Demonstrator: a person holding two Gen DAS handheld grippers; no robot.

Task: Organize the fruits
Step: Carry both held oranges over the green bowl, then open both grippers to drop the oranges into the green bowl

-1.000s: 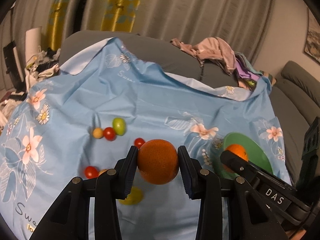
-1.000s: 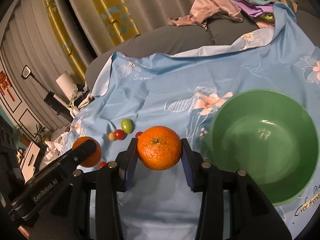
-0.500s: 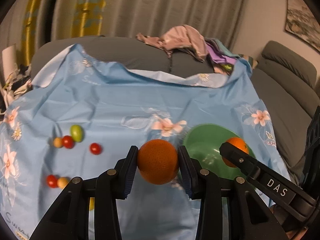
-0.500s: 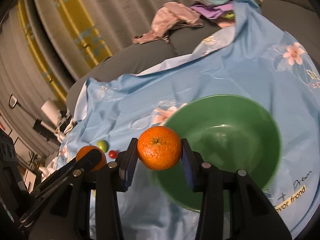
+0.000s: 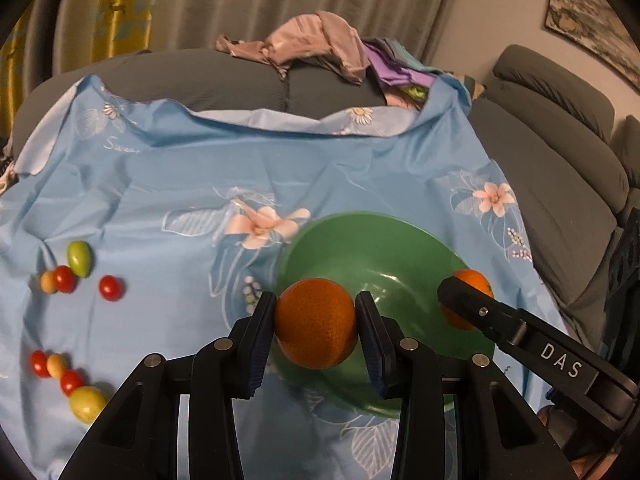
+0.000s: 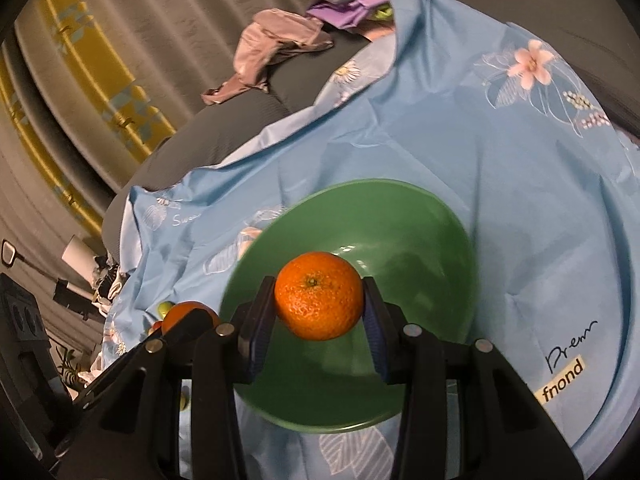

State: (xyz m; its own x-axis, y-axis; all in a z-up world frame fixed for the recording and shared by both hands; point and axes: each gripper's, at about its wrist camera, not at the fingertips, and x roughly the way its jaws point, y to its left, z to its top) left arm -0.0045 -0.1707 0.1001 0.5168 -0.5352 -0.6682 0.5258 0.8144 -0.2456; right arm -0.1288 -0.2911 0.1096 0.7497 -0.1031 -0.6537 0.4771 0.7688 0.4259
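Note:
My left gripper [image 5: 316,326] is shut on an orange [image 5: 315,323] and hangs over the near left rim of the green bowl [image 5: 384,248]. My right gripper [image 6: 319,308] is shut on a second orange [image 6: 319,295], held above the bowl's [image 6: 420,216] inside. In the left wrist view the right gripper shows as a black finger with its orange [image 5: 468,280] at the bowl's right side. The left gripper's orange [image 6: 182,314] peeks in at the left of the right wrist view. Nothing lies inside the bowl.
A light blue flowered cloth [image 5: 200,184] covers the sofa. Small red, yellow and green tomatoes [image 5: 76,272] lie at its left, with several more near the front left [image 5: 64,380]. Crumpled clothes [image 5: 316,46] sit on the sofa back. Grey sofa cushions [image 5: 560,160] rise on the right.
Both grippers have travelled right across the cloth with their oranges, from beside the tomatoes to over the green bowl. Both wrists have rolled somewhat. The grips are unchanged.

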